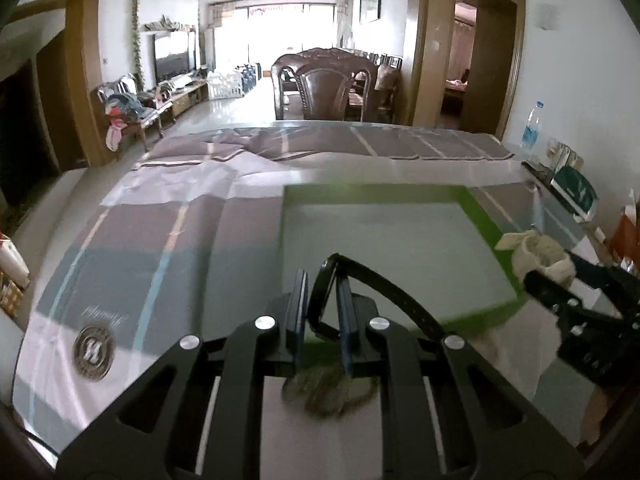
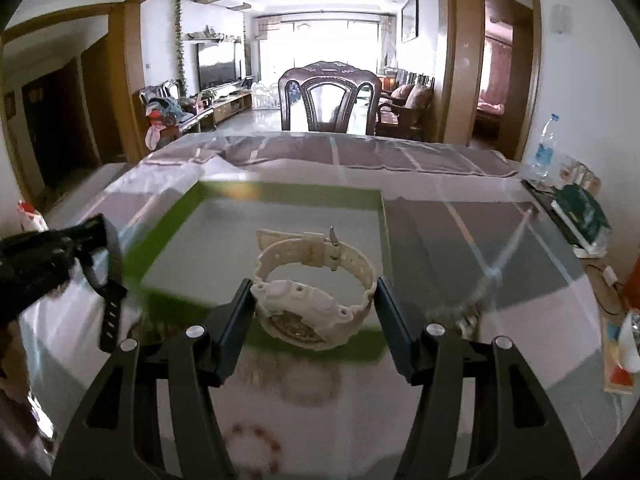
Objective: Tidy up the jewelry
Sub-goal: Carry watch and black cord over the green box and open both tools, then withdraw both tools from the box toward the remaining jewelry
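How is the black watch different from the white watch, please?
The black watch has a thin band, pinched by the nearly closed left claw; the white watch is chunky and fills the wide right claw. The black strap hangs unbuckled; the white strap is buckled into a loop. Both are held above the green-edged tray.

The bench [image 2: 460, 240] is spread with a grey, white and blue cloth [image 1: 168, 232] under a clear cover. On it lie a green-rimmed tray [image 2: 384, 236], a blurred bead bracelet [image 2: 256, 448], a water bottle [image 2: 545, 148] and a green book [image 2: 584, 212].
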Available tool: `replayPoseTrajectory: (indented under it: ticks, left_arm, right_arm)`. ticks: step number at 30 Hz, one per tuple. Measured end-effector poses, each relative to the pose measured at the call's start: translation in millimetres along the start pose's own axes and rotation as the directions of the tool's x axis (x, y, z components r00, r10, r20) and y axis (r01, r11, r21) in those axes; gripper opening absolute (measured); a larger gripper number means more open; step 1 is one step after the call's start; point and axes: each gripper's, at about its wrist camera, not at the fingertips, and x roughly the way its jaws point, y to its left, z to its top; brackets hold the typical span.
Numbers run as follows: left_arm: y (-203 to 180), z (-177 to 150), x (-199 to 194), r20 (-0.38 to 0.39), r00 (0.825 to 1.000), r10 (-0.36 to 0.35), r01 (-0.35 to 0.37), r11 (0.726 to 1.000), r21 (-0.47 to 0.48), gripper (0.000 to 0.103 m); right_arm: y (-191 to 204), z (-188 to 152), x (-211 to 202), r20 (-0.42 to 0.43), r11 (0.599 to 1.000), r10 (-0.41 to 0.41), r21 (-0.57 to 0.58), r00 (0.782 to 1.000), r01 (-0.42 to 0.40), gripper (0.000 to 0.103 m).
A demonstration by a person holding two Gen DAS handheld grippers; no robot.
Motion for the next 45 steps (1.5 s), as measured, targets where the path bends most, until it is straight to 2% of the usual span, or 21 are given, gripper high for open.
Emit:
replayPoseTrajectory:
  ticks: [4,7,9,10,12,14,17,19,22,25,28,36,45]
  left_arm:
    - [-2,19,40,-0.043,0.999,0.028,-0.029,0.999,-0.025,0.015]
    - [-4,19,67,-0.096,0.995,0.026,-0.03,0.999,-0.039,0.015]
    - [-2,20,75,-0.105,0.994,0.035,-0.04,0.998,-0.045,0.017]
    - [-2,18,77,-0.104,0.994,0.042,-0.047,0.998,-0.049,0.02]
    - [-1,14,73,-0.1,0.994,0.042,-0.047,0.998,-0.049,0.039]
    - [0,9,63,-0.089,0.995,0.048,-0.051,0.998,-0.036,0.045]
    - [7,-11,40,-0.073,0.995,0.07,-0.071,0.997,-0.016,0.046]
    - [17,-35,25,-0.074,0.992,0.103,-0.104,0.995,-0.002,0.046]
    - [31,-67,17,-0.096,0.985,0.146,-0.148,0.989,-0.02,0.046]
    - [27,-87,21,-0.121,0.98,0.155,-0.157,0.988,-0.001,0.045]
    - [16,-97,26,-0.116,0.98,0.159,-0.157,0.987,0.027,0.045]
    - [10,-107,34,-0.143,0.977,0.159,-0.153,0.987,0.05,0.046]
    - [11,-114,34,-0.147,0.974,0.171,-0.162,0.984,0.071,0.045]
  right_arm:
    - [3,12,42,-0.069,1.0,-0.016,-0.008,0.997,0.016,0.06]
    - [8,9,68,-0.119,0.999,-0.042,-0.023,0.992,0.039,0.06]
    - [10,5,76,-0.133,0.999,-0.049,-0.029,0.99,0.046,0.061]
    - [10,3,75,-0.13,0.998,-0.052,-0.031,0.99,0.049,0.062]
    - [8,0,66,-0.108,0.997,-0.068,-0.035,0.992,0.065,0.069]
    - [5,-4,47,-0.082,0.997,-0.067,-0.034,0.994,0.064,0.071]
    - [-5,-19,15,-0.057,0.998,-0.058,-0.028,0.997,0.056,0.073]
    - [-13,-42,-5,-0.078,0.997,-0.074,-0.019,0.994,0.073,0.073]
    - [-20,-76,-14,-0.129,0.997,-0.08,-0.002,0.988,0.08,0.073]
    - [-22,-99,-9,-0.179,0.997,-0.065,0.04,0.982,0.073,0.073]
    - [-16,-108,0,-0.21,0.997,-0.037,0.056,0.977,0.049,0.073]
    - [20,-116,10,-0.231,0.999,-0.033,-0.032,0.972,0.026,0.073]
    - [29,-125,18,-0.27,0.998,-0.034,-0.052,0.962,0.021,0.073]
